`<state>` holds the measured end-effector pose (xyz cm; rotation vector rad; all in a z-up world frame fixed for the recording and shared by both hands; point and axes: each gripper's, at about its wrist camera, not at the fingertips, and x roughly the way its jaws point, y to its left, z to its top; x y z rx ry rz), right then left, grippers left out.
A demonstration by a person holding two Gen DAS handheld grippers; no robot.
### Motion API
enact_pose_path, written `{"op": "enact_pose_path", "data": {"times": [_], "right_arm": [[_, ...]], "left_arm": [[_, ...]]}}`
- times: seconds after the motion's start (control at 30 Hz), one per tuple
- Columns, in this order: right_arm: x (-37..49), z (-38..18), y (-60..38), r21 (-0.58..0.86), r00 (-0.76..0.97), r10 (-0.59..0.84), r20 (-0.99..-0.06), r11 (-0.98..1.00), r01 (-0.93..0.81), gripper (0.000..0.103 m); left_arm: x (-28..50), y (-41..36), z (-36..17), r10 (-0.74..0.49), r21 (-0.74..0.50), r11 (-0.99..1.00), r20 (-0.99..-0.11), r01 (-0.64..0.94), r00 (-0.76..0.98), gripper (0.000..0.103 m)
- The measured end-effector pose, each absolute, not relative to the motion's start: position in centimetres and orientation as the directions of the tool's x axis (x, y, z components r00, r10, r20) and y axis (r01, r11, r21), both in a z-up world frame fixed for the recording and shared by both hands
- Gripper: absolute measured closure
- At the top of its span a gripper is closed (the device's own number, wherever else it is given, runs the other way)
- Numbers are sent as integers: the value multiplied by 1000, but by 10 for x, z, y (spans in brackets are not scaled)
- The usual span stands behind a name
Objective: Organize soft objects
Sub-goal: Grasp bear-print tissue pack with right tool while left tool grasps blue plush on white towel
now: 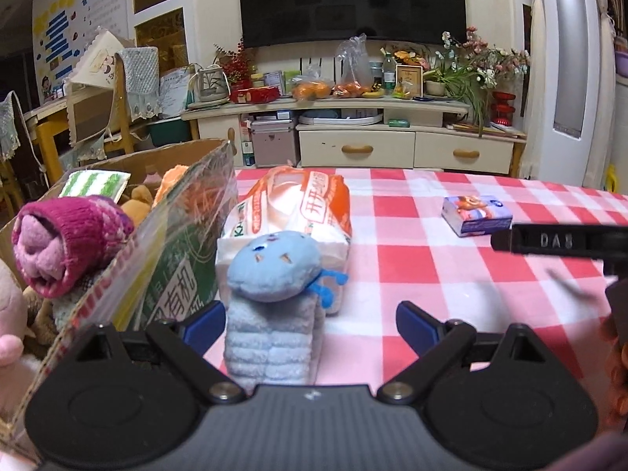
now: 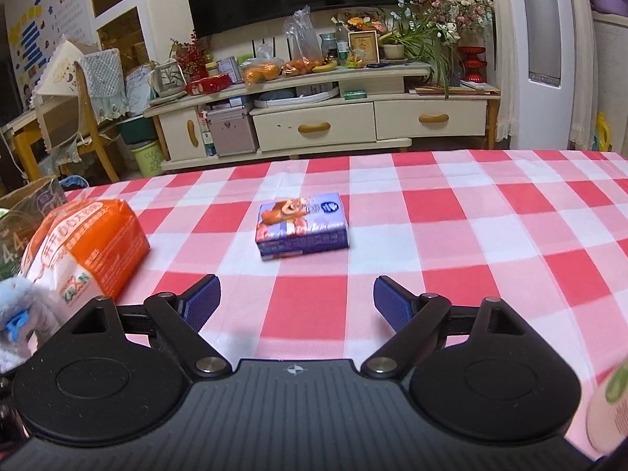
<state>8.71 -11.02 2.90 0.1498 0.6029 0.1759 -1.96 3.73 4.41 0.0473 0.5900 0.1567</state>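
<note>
left wrist view: the left gripper (image 1: 306, 324) has its jaws wide apart, and a blue plush toy (image 1: 274, 302) stands upright between them on the counter (image 1: 451, 274), which wears a red, pink and white check cloth. the toy sits nearer the left pad (image 1: 204, 327); whether it touches that pad cannot be told, and the other pad is clear of it. just behind the toy, touching or nearly so, lies an orange and white pack (image 1: 298, 212). to the left a cardboard box (image 1: 184, 243) stands open beside the pack, holding soft things: a rolled magenta sock (image 1: 66, 243), a green striped cloth (image 1: 96, 186), a brown plush (image 1: 137, 204) and something pink at the frame's edge. a small purple pack (image 1: 477, 214) lies well apart to the right, and a black bar, part of the other gripper, juts in from the right edge beside it

right wrist view: the right gripper (image 2: 296, 304) hangs over the bare check cloth with its jaws apart and nothing between them. the purple pack (image 2: 302, 225) lies ahead of them, alone on the counter (image 2: 471, 235). the orange pack (image 2: 84, 253) is at the left, with the blue toy (image 2: 21, 314) blurred at the left edge in front of it and a corner of the box (image 2: 31, 204) behind
</note>
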Motion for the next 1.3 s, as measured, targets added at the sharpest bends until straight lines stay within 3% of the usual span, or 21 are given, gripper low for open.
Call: {"op": "enact_pose_path", "data": {"times": [0.17,0.6,0.77,0.83,0.9,1.03,1.3], "right_arm": [[105,31,-106,141,827,208,-522,977,-157,0],[174,12,-101,179,786,235,-571,971,-160,0],[182,11,-94,153,780,198,-593,979,-133,0],[182,10,-93,145,778,191,-599,981,-129,1],[179,10,-91,130,782,183,-596,983,-131,11],[173,11,-91,116,789,171,-590,985,-126,12],[146,11,-96,115,804,151,-576,988,-104,12]], "left_arm": [[-11,38,34,168,100,986,-583,-135,795,9],[0,35,35,143,130,988,-598,-81,789,8],[1,37,37,148,158,985,-589,-66,794,20],[3,39,37,141,158,986,-593,-57,792,34],[7,45,35,123,117,991,-634,-62,764,43],[12,61,29,111,42,993,-688,-113,717,57],[7,57,31,77,33,997,-681,-75,728,60]]}}
